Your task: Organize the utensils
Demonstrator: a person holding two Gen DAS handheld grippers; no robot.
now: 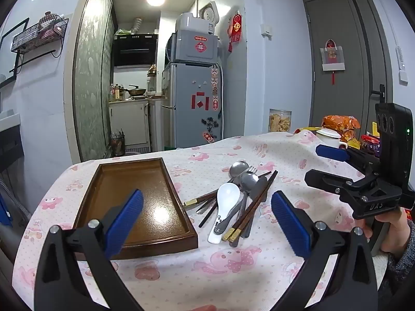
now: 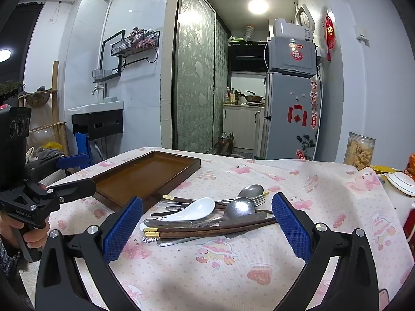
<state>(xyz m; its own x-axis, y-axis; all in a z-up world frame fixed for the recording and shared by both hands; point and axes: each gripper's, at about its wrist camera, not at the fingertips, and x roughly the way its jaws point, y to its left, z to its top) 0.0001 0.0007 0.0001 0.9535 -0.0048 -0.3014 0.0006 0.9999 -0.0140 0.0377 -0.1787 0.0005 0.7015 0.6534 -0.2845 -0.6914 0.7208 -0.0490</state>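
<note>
Both claws hang above the table with nothing between their pads. The left gripper [image 1: 207, 220] gapes wide, and so does the right gripper [image 2: 207, 225]. The utensil pile [image 1: 238, 197] lies on the pink-printed tablecloth [image 1: 207, 272], at about 1 o'clock from the left gripper: white ceramic spoon [image 1: 224, 202], metal spoons, fork, dark chopsticks [image 1: 255, 204]. The brown wooden tray [image 1: 135, 202] sits just beside the pile, at its 9 o'clock.
</note>
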